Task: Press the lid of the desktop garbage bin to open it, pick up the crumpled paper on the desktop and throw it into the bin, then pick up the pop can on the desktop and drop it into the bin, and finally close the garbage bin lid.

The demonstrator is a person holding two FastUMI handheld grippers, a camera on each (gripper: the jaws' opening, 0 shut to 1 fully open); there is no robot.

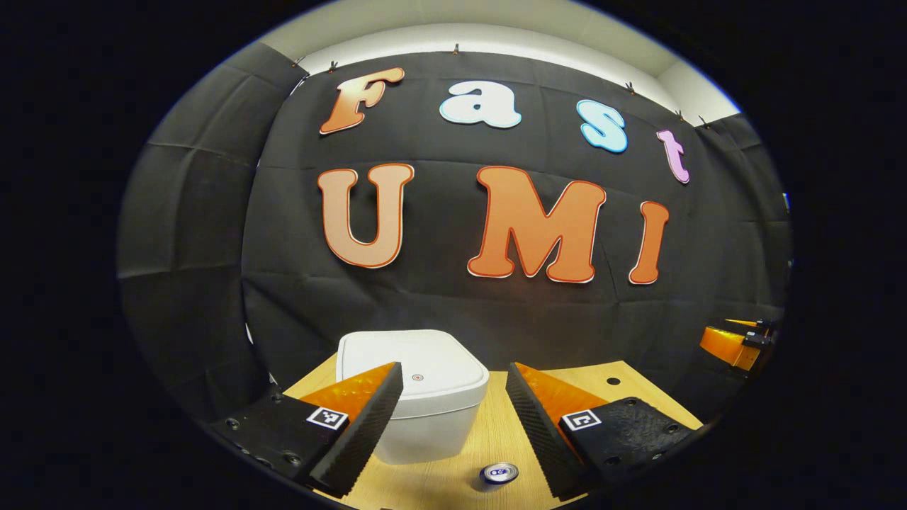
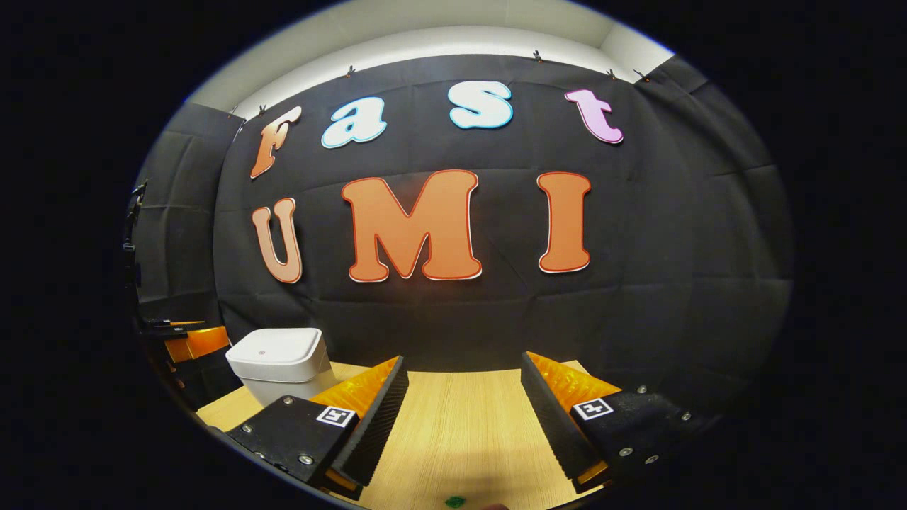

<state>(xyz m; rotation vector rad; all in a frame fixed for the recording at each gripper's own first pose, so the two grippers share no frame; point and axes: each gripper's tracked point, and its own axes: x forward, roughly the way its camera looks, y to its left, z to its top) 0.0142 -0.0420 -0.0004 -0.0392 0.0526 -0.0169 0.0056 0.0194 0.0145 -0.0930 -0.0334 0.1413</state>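
Observation:
The white desktop bin [image 1: 425, 418] stands on the wooden table [image 1: 631, 382] with its lid [image 1: 439, 354] down, straight ahead in the left gripper view. My left gripper [image 1: 454, 367] hangs open above the table just in front of the bin, with nothing between its fingers. The pop can [image 1: 499, 473] stands upright below, its silver top between the fingers near the right one. In the right gripper view the bin [image 2: 280, 365] sits at the far left. My right gripper [image 2: 465, 358] is open over bare table, holding nothing.
The right gripper's body [image 1: 737, 343] shows at the far right edge of the left gripper view. The left gripper's body [image 2: 191, 343] shows beside the bin in the right gripper view. A small green object [image 2: 455, 501] lies at the table's near edge. Black cloth walls close the back.

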